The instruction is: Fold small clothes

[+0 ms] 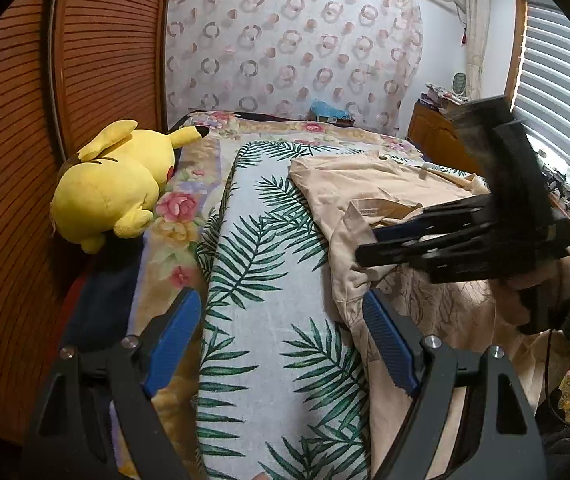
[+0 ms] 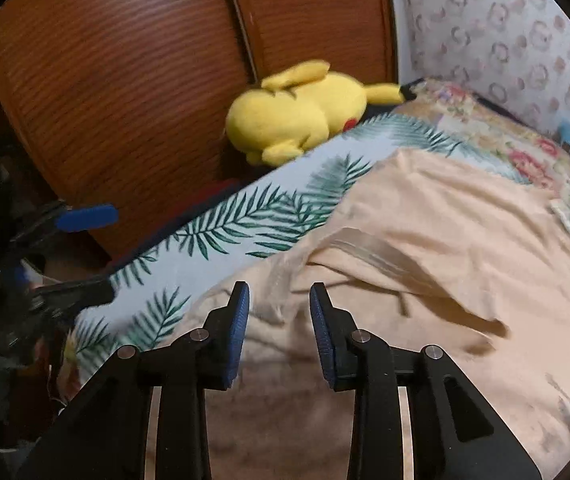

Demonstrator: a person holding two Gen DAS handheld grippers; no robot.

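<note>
A beige shirt (image 1: 365,184) (image 2: 445,232) lies rumpled on a white mat with green palm leaves (image 1: 261,248) (image 2: 245,208) spread over the bed. My right gripper (image 2: 279,296) (image 1: 369,244) hovers low over the shirt's near folds. Its blue pads stand a little apart, cloth showing beneath the gap, nothing pinched. My left gripper (image 1: 281,320) (image 2: 113,252) is wide open above the mat's left part. Its right finger (image 1: 385,340) is at the shirt's left edge and its left finger is over the mat's edge.
A yellow plush toy (image 1: 113,184) (image 2: 297,116) lies at the bed's far left against a louvred wooden wardrobe (image 1: 25,160). A floral bedcover (image 1: 181,208) shows around the mat. A bedside cabinet (image 1: 433,132) and window blinds (image 1: 557,60) are at the right.
</note>
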